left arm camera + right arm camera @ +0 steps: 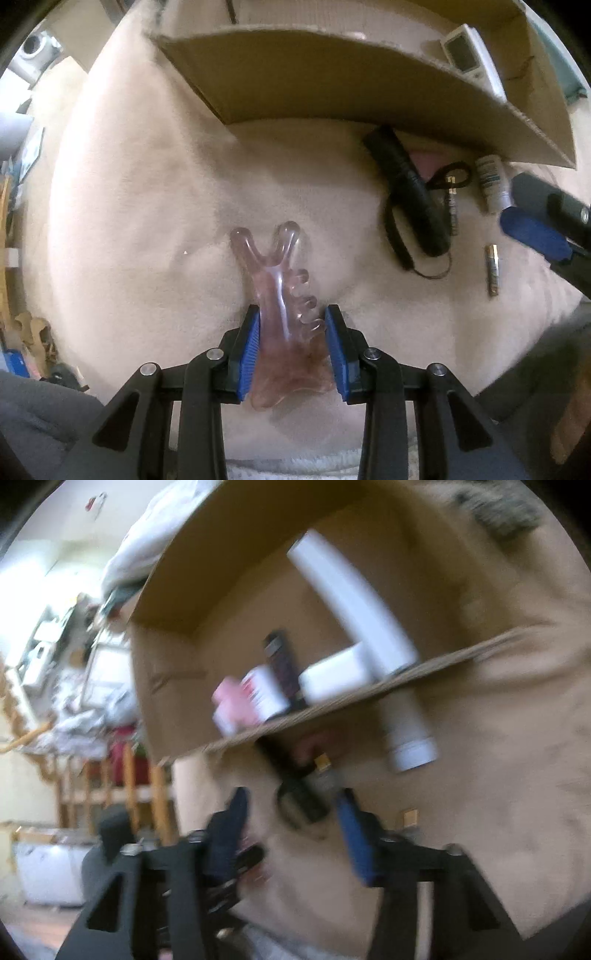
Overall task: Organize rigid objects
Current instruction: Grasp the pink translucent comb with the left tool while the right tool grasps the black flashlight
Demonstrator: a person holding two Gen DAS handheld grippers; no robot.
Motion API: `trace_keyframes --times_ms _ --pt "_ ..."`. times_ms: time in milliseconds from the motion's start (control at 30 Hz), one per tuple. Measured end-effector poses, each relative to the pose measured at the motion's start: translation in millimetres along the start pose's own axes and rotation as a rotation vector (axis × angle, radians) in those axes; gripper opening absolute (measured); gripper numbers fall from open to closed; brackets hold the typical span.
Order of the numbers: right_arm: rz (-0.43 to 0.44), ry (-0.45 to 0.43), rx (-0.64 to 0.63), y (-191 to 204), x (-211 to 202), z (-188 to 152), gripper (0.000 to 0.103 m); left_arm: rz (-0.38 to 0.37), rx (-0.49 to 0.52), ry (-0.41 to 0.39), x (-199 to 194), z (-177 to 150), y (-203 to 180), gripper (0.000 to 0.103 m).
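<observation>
My left gripper (291, 314) is shut on a clear pink comb-like scraper (277, 295), held over the cream blanket (147, 221). A cardboard box (295, 85) lies ahead with a white remote (469, 55) inside. A black flashlight (410, 192), a small white tube (491, 181) and a battery (492, 269) lie on the blanket by the box. My right gripper (291, 805) is open and empty, just in front of the flashlight (295, 794); it also shows in the left wrist view (535, 229). The right wrist view is blurred.
In the right wrist view the box (369, 698) holds a white remote (354, 602), a white block (332, 679), a dark bottle (280, 664) and a pink and white container (247, 698). Cluttered room and wooden railing (129, 775) lie to the left.
</observation>
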State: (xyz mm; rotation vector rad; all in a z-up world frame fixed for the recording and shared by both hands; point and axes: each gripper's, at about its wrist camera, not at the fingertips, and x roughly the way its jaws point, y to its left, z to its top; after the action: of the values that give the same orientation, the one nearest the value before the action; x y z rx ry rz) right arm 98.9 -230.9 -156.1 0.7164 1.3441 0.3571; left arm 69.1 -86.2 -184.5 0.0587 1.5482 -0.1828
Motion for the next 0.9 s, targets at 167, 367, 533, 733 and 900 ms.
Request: trace_keyframes --times_ms 167,367,533,733,900 --pt "-0.120 0.049 -0.109 21.5 34.4 11.1 0.047 -0.013 -0.004 -0.005 0.8 -1.5 -13.4 0.031" --pt "-0.208 0.059 -0.191 30.9 68.7 14.1 0.047 -0.018 -0.011 -0.010 -6.7 5.8 8.6 0.031" --pt "-0.275 0.027 -0.248 33.8 68.0 4.9 0.026 -0.010 -0.013 -0.012 -10.5 13.5 9.3 0.031" --pt "-0.252 0.004 -0.211 28.7 54.4 -3.7 0.021 -0.003 -0.016 -0.018 -8.7 12.3 4.6 0.032" --pt "-0.219 -0.019 -0.190 23.1 30.9 -11.5 0.021 -0.017 -0.021 -0.021 -7.7 10.9 8.2 0.031"
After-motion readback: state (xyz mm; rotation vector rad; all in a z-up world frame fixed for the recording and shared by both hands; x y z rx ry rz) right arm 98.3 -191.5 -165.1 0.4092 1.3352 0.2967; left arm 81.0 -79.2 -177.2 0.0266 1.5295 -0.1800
